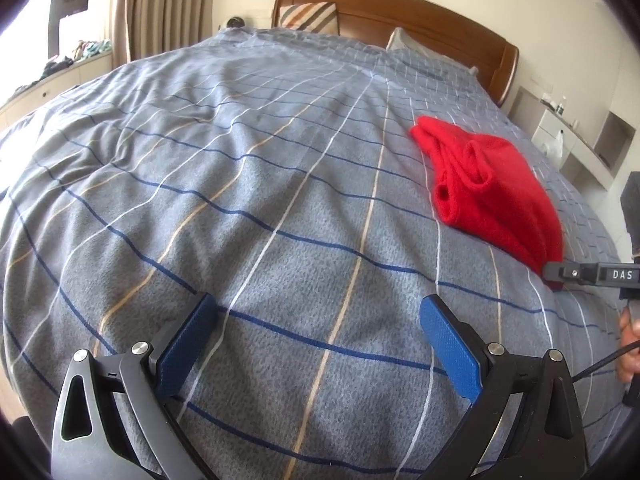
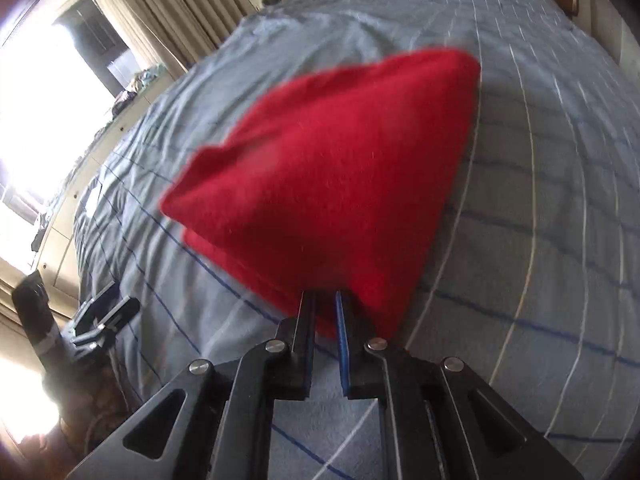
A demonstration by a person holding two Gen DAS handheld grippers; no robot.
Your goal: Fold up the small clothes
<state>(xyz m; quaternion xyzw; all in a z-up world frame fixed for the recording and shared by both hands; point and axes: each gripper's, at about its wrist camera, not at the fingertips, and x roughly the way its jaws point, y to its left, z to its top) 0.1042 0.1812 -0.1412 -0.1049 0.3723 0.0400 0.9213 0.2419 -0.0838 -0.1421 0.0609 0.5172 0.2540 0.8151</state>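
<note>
A small red knit garment (image 1: pixel 492 188) lies partly folded on the grey checked bedspread (image 1: pixel 240 200), to the right of the middle. In the right wrist view the red garment (image 2: pixel 340 168) fills the centre, and its near corner sits between the narrow jaws of my right gripper (image 2: pixel 325 300), which is shut on it. The left wrist view shows my right gripper (image 1: pixel 551 274) at the cloth's near right tip. My left gripper (image 1: pixel 316 304) hangs open over bare bedspread, left of the garment, with nothing between its blue pads (image 1: pixel 448 344). It also shows as the left gripper (image 2: pixel 106 310) low at the left.
A wooden headboard (image 1: pixel 420 16) and pillows (image 1: pixel 308 16) stand at the far end of the bed. Curtains (image 1: pixel 160 4) and a window ledge with loose clothes (image 1: pixel 80 52) run along the left. White shelves (image 1: pixel 580 140) line the right wall. A hand (image 1: pixel 628 344) shows at the right edge.
</note>
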